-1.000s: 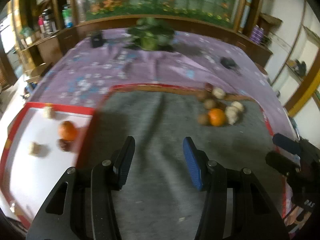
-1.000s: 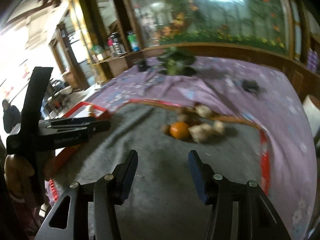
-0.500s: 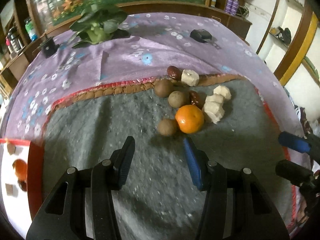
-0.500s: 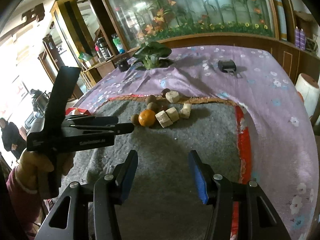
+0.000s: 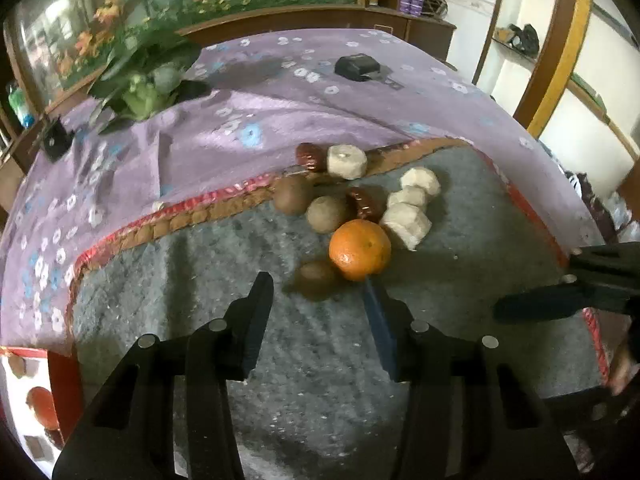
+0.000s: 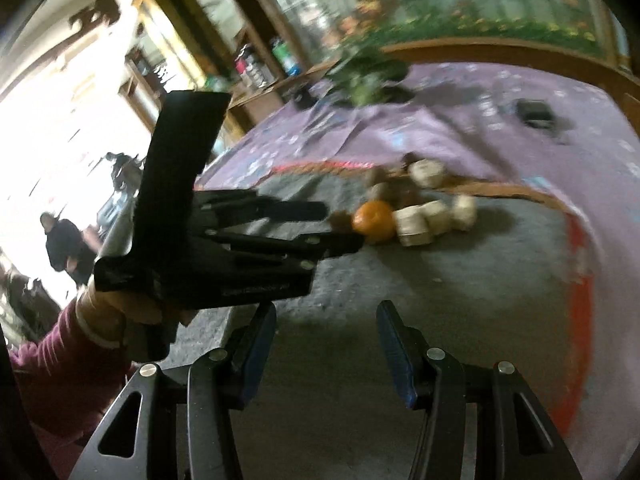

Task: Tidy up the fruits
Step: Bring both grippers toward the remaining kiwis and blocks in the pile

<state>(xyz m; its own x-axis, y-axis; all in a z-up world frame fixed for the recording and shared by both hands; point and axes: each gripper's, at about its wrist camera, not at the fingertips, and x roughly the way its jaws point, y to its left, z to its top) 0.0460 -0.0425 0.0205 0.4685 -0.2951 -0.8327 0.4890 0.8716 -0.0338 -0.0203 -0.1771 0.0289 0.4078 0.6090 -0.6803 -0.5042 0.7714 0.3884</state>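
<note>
On the grey mat (image 5: 320,360), laid over the purple floral cloth (image 5: 240,120) of the counter, the fruit sat in one loose pile: an orange (image 5: 360,249), three brown kiwis (image 5: 316,280), two dark red dates (image 5: 363,202) and several pale peeled chunks (image 5: 406,220). One date and one pale chunk lay at the mat's brown far border.

The left tongs (image 5: 318,286) pointed down at the near side of the pile, jaws closing but not yet pressing on anything. The nearest kiwi lay just ahead of the gap, and the blue-padded finger tip reached the orange's near edge.

At the lower left edge of the left wrist view, a white tray with a red rim (image 5: 64,380) held an orange-red fruit (image 5: 40,406) and a few small pieces too cropped to name.

The right tongs (image 6: 326,312) stood partly open over bare mat, holding nothing, well short of the pile.
</note>
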